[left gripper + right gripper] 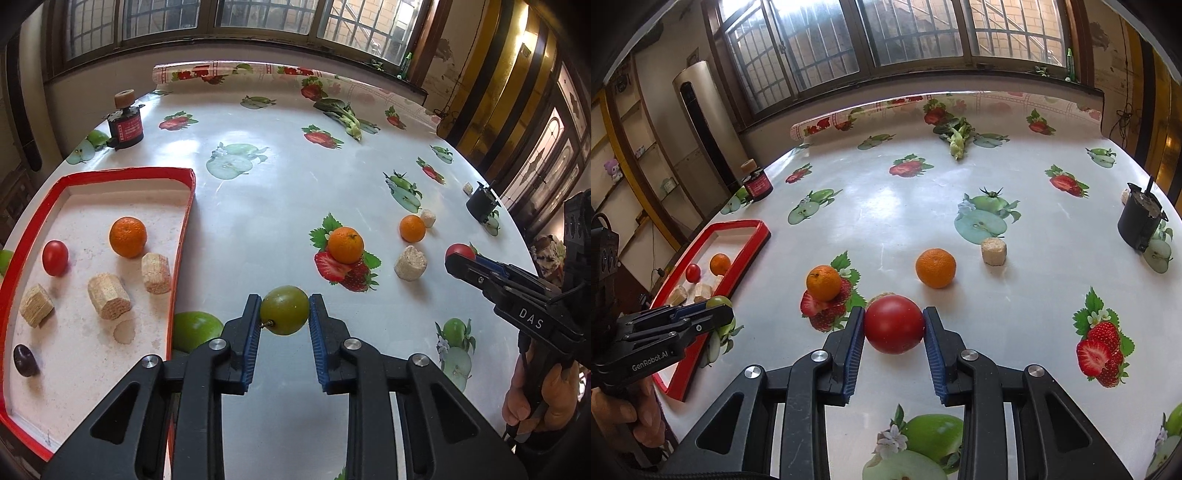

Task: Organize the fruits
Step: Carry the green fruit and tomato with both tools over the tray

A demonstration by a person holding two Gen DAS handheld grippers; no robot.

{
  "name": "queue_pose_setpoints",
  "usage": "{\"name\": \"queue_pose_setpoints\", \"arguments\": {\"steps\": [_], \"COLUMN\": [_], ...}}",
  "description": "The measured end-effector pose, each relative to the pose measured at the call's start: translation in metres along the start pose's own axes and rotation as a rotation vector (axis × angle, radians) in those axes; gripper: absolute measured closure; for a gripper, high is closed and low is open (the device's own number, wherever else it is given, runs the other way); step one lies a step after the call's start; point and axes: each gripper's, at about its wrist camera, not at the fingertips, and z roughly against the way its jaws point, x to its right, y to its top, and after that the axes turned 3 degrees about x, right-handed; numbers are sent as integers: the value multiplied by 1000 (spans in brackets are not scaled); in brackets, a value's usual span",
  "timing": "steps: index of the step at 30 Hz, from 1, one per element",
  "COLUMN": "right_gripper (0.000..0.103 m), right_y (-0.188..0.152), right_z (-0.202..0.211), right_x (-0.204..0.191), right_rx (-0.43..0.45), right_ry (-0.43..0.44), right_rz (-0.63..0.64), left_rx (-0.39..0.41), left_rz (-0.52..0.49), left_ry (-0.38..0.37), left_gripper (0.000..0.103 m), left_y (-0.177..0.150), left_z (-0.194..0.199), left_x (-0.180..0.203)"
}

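My left gripper (284,312) is shut on a green fruit (284,309), just right of the red-rimmed tray (184,236). The tray holds an orange (127,236), a small red tomato (55,257), a dark plum (25,360) and several biscuit chunks (109,296). My right gripper (894,325) is shut on a red tomato (894,324) over the table. Two oranges (823,282) (935,267) lie loose on the table beyond it. The right gripper with its tomato also shows in the left wrist view (460,254).
Biscuit chunks (410,263) (993,251) lie among the loose oranges. A red-labelled black jar (125,127) stands far left, a black cup (1140,221) far right, a leafy green vegetable (956,138) at the back. The tablecloth carries printed fruit pictures.
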Motion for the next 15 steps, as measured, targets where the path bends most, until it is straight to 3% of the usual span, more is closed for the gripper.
{"name": "queue_pose_setpoints", "arguments": {"steps": [15], "right_gripper": [70], "right_y": [-5], "right_z": [-7], "right_x": [-58], "right_rx": [-25], "right_ry": [78], "right_rz": [82], "left_rx": [38], "left_rz": [69], "left_ry": [76], "left_gripper": [80], "left_y": [-17], "left_z": [32], "left_x": [-44]}}
